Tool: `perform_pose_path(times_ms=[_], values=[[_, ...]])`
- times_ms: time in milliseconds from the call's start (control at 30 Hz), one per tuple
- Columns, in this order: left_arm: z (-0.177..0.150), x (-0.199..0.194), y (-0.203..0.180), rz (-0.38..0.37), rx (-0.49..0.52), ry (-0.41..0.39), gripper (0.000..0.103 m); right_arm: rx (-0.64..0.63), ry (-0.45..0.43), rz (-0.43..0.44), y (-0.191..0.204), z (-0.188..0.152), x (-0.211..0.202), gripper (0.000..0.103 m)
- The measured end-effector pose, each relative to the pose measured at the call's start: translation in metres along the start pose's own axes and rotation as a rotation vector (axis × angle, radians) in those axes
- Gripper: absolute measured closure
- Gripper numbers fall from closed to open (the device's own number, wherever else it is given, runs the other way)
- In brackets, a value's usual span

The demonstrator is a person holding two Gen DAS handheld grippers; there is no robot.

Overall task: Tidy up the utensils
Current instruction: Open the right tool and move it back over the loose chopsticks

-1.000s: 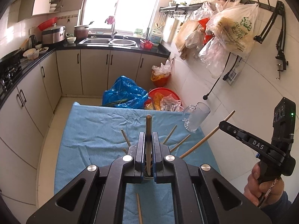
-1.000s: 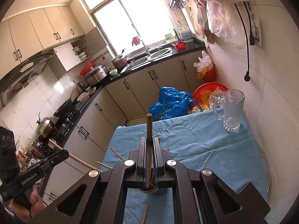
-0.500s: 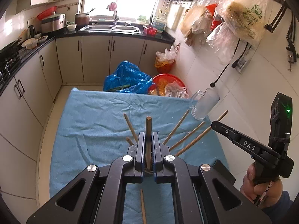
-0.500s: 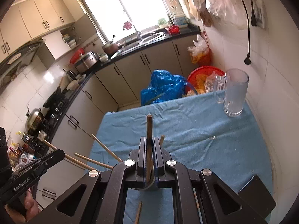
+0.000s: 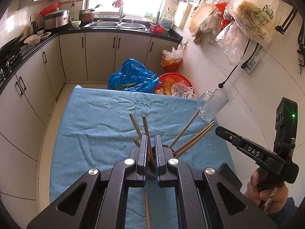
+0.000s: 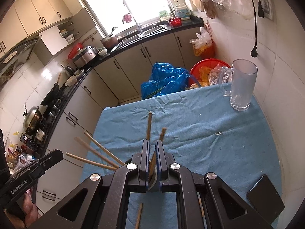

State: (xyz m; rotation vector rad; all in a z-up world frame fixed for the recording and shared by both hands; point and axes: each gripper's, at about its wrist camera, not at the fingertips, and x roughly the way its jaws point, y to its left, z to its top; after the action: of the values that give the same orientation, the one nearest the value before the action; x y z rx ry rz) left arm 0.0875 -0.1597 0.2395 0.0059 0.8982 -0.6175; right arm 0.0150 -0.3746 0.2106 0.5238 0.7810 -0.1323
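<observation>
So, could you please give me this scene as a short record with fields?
surface: blue cloth
holder: mostly hidden under the grippers
standing chopsticks: several, fanning out of the holder
left gripper: a chopstick between its fingers, grip unclear
right gripper: same
loose chopstick: lying flat on the cloth
glass mug: upright, far corner
</observation>
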Motion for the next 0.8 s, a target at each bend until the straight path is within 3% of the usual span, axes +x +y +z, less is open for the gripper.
perform_pose_path(times_ms=[167, 300, 467, 667, 800], values=[[0.001, -0.012, -0.003, -0.002, -0.001, -0.026, 0.095, 0.009, -0.029, 0.002, -0.002, 0.002, -0.016, 0.094], [-0.001, -0.022, -0.005, -0.003, 0.003, -0.044, 0.085, 0.030, -0.040, 0.004, -0.012, 0.001, -0.030, 0.091], [-0.011, -0.036, -0.006, -0.010, 0.008, -0.062, 0.085, 0.065, -0.028, -0.003, -0.031, -0.008, -0.039, 0.091], [-0.036, -0.040, -0.003, -0.011, 0.011, -0.039, 0.083, 0.100, 0.043, -0.033, -0.062, -0.040, -0.033, 0.090], [-0.066, -0.027, 0.000, -0.011, 0.014, 0.023, 0.082, 0.130, 0.114, -0.060, -0.086, -0.069, -0.019, 0.090]])
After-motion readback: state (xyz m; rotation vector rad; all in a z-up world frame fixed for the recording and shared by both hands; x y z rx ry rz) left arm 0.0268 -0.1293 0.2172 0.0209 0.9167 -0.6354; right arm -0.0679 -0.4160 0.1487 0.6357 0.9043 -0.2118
